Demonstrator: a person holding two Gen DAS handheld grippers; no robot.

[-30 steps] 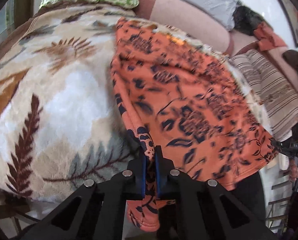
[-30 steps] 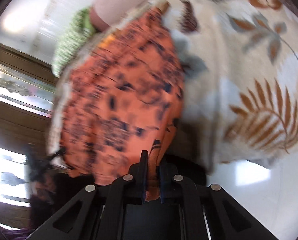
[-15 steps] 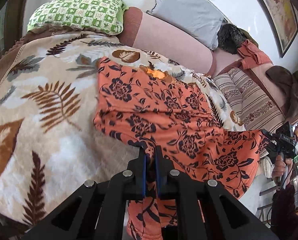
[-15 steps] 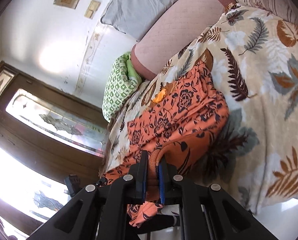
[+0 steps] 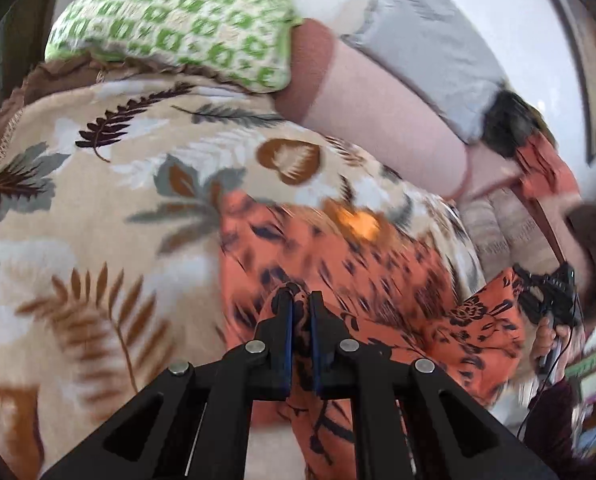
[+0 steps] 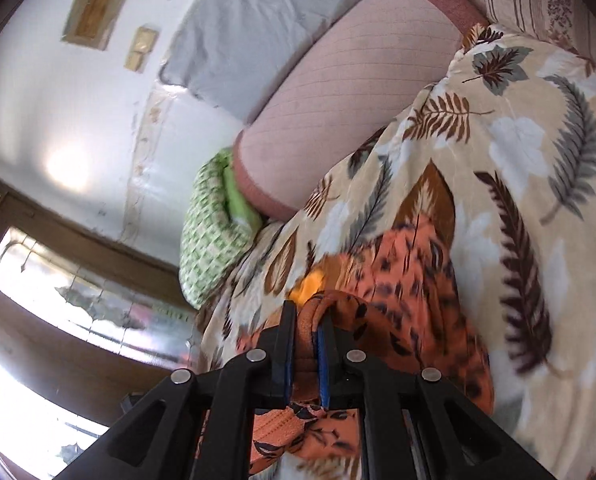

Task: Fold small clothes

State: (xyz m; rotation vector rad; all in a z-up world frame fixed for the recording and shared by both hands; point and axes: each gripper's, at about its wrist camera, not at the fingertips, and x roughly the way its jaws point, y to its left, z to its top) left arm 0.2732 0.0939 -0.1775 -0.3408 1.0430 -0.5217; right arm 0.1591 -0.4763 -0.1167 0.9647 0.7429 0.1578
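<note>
The left hand-held gripper [image 5: 300, 312] pinches the hem of the orange floral garment [image 5: 378, 280]. The right hand-held gripper [image 6: 307, 322] clamps another bunched edge above the leaf-print blanket [image 6: 538, 184].

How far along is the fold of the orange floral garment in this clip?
Midway through the first fold, by the look of it. Done: the orange garment with dark floral print is laid on the leaf-patterned beige blanket. In hand: the left gripper and right gripper each pinch an edge, lifted over the cloth. Left: laying the edge down, releasing, and any further folds.
</note>
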